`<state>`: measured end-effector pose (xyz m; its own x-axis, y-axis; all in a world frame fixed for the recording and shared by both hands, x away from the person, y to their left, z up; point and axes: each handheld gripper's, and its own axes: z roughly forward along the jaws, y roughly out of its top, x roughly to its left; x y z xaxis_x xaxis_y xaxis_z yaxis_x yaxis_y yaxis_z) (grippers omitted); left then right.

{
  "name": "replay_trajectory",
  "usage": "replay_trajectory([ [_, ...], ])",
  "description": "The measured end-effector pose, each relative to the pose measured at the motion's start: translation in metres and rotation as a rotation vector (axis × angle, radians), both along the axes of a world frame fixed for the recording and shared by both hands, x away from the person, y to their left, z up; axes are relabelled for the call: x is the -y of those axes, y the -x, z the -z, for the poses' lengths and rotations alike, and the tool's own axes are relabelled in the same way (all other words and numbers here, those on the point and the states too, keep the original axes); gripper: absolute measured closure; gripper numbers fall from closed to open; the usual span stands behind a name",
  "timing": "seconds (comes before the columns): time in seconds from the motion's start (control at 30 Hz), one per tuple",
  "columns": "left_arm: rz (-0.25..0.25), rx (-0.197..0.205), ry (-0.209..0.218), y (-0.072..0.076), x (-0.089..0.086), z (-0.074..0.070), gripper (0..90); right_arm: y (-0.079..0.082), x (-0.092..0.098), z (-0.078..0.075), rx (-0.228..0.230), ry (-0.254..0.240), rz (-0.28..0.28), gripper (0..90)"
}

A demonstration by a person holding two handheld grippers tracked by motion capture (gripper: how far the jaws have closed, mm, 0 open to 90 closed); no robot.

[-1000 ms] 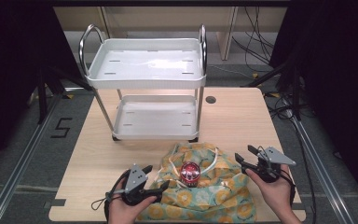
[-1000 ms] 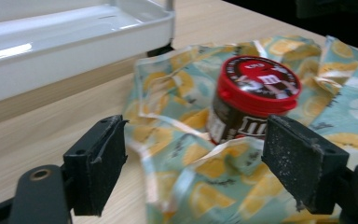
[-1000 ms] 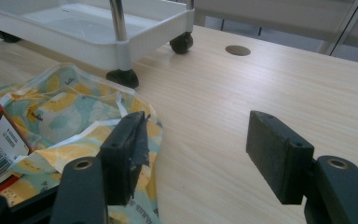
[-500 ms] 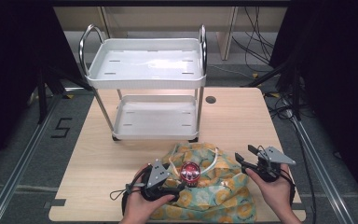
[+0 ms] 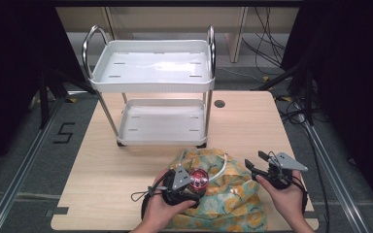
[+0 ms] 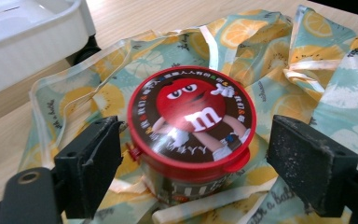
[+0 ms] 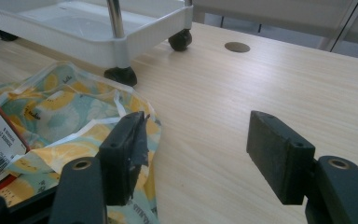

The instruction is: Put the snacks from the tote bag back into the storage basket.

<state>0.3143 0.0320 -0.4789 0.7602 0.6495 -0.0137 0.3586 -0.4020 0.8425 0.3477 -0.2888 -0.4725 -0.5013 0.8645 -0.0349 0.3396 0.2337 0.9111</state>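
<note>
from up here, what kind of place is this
Probably a lab or recording bay, not a home: a bare wooden table ringed by black curtains, loose cables on the floor, a white cart staged on top.

The left gripper (image 5: 190,180) moves from the table's near edge up onto the bag (image 5: 233,194), and its open jaws now sit either side of the red-lidded tub (image 6: 191,122), seemingly without touching it.

Left hand-held gripper (image 5: 190,180): held low in the left hand (image 5: 161,212), jaws spread wide.
Right hand-held gripper (image 5: 256,166): held in the right hand (image 5: 285,199), jaws wide apart, nothing between them.
Forearms: enter from the bottom edge.
</note>
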Motion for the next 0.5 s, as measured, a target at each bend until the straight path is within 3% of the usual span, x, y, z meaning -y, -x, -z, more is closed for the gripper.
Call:
replay_trajectory([
  [0.07,-0.010,-0.020,0.002,0.000,0.003,0.002,17.6,0.000,0.000,0.000,0.000,-0.001,-0.001,38.3],
  [0.13,-0.004,-0.018,-0.026,-0.004,0.004,0.003,18.3,0.000,-0.001,0.000,0.000,-0.001,0.000,38.3],
  [0.17,-0.019,-0.021,-0.005,-0.004,0.007,0.005,18.3,0.000,-0.001,0.000,0.000,-0.001,0.000,38.3],
  [0.23,0.004,-0.004,-0.067,-0.007,0.006,0.004,19.2,0.000,-0.001,0.000,0.001,-0.007,-0.007,38.2],
  [0.27,-0.020,-0.021,-0.025,-0.006,0.010,0.006,19.9,0.000,-0.001,0.000,-0.002,-0.004,0.003,38.2],
  [0.3,-0.018,-0.028,-0.060,-0.007,0.010,0.005,20.8,0.001,-0.002,0.001,0.000,-0.006,0.010,38.2],
  [0.37,-0.015,-0.007,-0.051,-0.009,0.012,0.007,22.4,0.002,-0.002,0.001,-0.031,-0.020,0.014,38.2],
  [0.4,-0.031,-0.023,-0.063,-0.009,0.012,0.007,22.3,0.002,-0.002,0.001,-0.041,-0.022,0.015,38.2],
  [0.43,-0.028,-0.030,-0.045,-0.009,0.014,0.007,22.4,0.002,-0.002,0.001,-0.036,-0.018,0.012,38.2],
  [0.47,-0.021,-0.024,-0.078,-0.011,0.012,0.007,22.5,0.002,-0.002,0.001,-0.040,-0.020,0.013,38.2],
  [0.5,-0.021,-0.024,-0.078,-0.011,0.012,0.007,22.9,0.002,-0.002,0.001,-0.042,-0.019,0.014,38.2],
])
